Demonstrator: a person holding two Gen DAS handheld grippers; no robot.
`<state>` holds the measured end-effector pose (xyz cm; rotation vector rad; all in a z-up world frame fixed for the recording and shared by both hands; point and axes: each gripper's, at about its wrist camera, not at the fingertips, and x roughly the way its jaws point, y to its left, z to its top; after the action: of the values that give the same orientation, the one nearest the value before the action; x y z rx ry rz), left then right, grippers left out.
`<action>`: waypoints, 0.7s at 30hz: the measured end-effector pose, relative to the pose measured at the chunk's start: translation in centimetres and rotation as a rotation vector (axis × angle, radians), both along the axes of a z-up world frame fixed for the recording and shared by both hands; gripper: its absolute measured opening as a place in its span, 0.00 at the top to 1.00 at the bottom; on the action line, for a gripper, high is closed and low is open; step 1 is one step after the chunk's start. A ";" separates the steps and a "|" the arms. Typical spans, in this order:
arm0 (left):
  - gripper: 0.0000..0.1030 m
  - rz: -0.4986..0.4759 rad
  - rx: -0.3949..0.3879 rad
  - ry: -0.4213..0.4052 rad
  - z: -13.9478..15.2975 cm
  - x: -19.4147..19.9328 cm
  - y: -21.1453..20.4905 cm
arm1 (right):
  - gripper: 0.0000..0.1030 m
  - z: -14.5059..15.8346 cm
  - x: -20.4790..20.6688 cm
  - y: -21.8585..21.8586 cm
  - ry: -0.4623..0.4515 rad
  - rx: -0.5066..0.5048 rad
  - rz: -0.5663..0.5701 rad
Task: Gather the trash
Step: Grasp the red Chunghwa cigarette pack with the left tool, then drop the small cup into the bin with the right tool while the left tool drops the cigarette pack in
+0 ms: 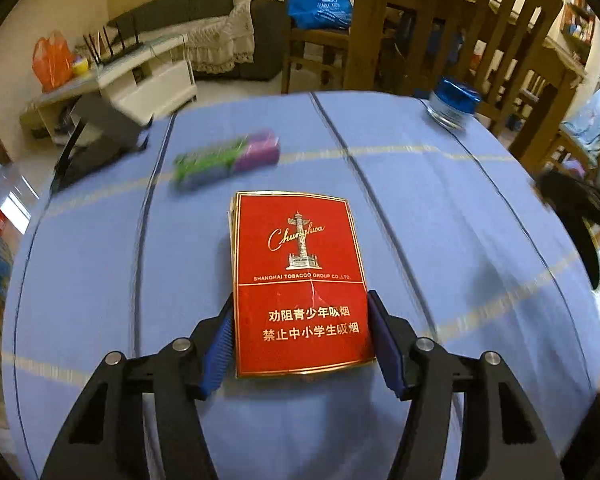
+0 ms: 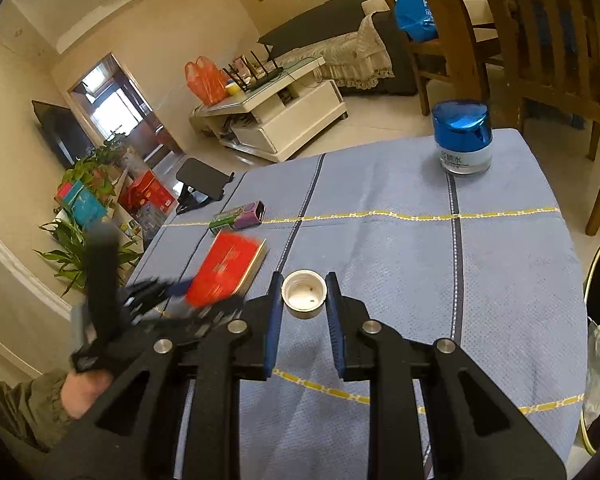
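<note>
left wrist: left gripper (image 1: 300, 334) is clamping the red cigarette pack (image 1: 298, 280), jaws pressing its long sides; pack is lying flat over the blue worktop (image 1: 460, 220), long axis pointing straight ahead | right wrist: right gripper (image 2: 303, 312) is straddling the white cap (image 2: 304, 293), mouth-up, jaws released, not touching | step: grasping litter; next, closing on cap, lifting both

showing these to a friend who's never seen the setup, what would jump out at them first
The red cigarette pack dominates the left wrist view, lying on the blue tablecloth between the pads of the left hand-held gripper. In the right wrist view, a small white cap sits open side up between the right hand-held gripper's fingers. A blue-lidded jar gleams at the far corner.
</note>
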<state>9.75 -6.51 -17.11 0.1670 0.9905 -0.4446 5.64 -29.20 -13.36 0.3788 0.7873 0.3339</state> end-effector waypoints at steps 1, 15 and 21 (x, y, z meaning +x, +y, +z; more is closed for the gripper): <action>0.42 -0.006 -0.019 0.023 0.1 -0.5 0.8 | 0.79 0.0 0.2 0.0 -0.001 0.000 0.002; 0.42 0.132 -0.083 0.020 4.4 0.1 5.8 | 0.79 -0.2 0.2 0.2 0.003 -0.001 -0.001; 0.43 0.173 -0.001 -0.145 5.3 -1.8 3.9 | 0.79 -0.3 0.0 -0.3 -0.004 -0.015 -0.018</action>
<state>7.99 -2.62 -11.83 0.1098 0.8545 -0.2709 5.60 -29.46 -13.61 0.3707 0.7817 0.3120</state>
